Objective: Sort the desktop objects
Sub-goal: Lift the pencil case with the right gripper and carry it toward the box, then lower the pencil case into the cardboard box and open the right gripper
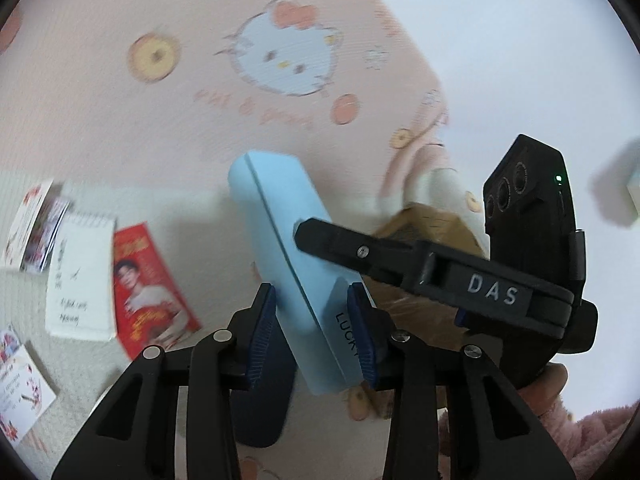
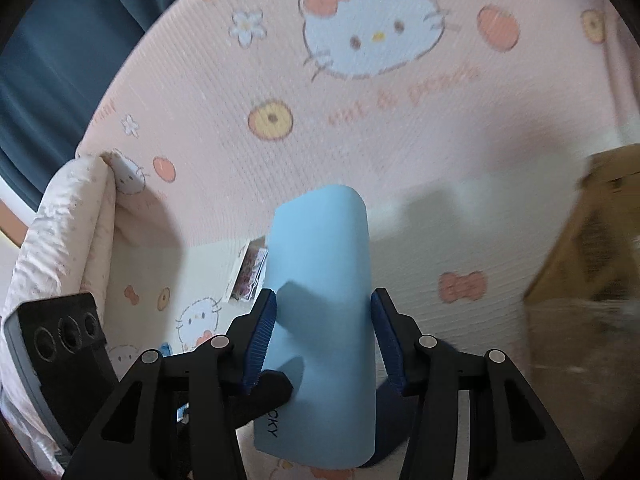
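Two grippers on one item: my left gripper [image 1: 316,328] and my right gripper [image 2: 324,336] both met the blue case [image 1: 292,264], held up off the surface.

Left: blue pads [image 1: 262,332] closed onto the case's narrow sides near its "LUCKY"-printed end; contact on both sides.

Right: fingers [image 2: 260,340] stood at either side of the case's broad face [image 2: 320,320]; the left pad touched, while the right pad [image 2: 390,344] sat just beside the edge, so I could not tell whether the grip was complete. From the left wrist view, one right finger [image 1: 344,246] lay across the case's upper side.

Surroundings: pink cat-print cloth [image 1: 160,112] behind and beneath; a cardboard box [image 2: 592,240] to the right, blurred; a notepad [image 1: 80,276], a red card [image 1: 148,288] and other printed cards [image 1: 38,228] lying well to the left on the pale surface.
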Motion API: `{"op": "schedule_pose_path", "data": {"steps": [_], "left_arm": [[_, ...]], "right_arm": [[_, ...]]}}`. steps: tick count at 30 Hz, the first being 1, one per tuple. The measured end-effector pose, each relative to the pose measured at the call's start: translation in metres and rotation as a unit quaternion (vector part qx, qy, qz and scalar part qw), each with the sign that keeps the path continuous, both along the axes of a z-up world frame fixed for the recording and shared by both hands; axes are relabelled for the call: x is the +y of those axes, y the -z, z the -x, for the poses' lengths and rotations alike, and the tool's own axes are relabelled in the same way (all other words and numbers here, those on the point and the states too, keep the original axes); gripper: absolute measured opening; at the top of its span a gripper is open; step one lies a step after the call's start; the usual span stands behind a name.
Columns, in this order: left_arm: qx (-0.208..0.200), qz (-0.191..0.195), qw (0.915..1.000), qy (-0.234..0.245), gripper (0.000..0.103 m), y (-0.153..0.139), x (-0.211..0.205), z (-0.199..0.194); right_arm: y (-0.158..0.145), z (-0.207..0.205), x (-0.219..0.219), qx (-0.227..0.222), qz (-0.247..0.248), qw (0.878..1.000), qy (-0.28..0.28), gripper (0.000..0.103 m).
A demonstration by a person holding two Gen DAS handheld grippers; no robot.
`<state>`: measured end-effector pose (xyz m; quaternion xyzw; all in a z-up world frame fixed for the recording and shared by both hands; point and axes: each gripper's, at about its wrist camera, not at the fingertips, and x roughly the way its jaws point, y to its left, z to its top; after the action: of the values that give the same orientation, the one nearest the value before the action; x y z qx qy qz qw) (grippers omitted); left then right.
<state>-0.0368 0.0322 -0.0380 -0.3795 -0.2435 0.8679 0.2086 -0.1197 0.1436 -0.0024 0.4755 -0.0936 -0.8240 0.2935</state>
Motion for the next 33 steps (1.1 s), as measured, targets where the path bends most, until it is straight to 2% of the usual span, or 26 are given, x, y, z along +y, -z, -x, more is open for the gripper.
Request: {"op": "schedule_pose_path", "data": {"steps": [7,12,18,26,33], "left_arm": [[0.04,0.021,0.9982,0.039,0.041,-0.029,0.046,0.004],[0.063,0.021,0.9953,0.07,0.041,-0.044,0.075,0.004],[0.078,0.021,0.991,0.107,0.041,-0.057,0.114,0.01],[0.078,0.019,0.9851,0.152,0.041,-0.061,0.155,0.023],[0.062,0.041,0.9777,0.196,0.041,-0.05,0.191,0.023]], "right_arm": [[-0.026,-0.004,0.04,0.01,0.03,0.999,0.042,0.047],[-0.045,-0.008,0.081,0.014,0.063,0.995,0.073,0.047],[-0.059,-0.013,0.127,0.021,0.081,0.991,0.107,0.047],[-0.066,-0.009,0.187,0.004,0.113,0.982,0.149,0.047],[-0.059,-0.016,0.224,-0.016,0.1,0.982,0.159,0.047]]}}
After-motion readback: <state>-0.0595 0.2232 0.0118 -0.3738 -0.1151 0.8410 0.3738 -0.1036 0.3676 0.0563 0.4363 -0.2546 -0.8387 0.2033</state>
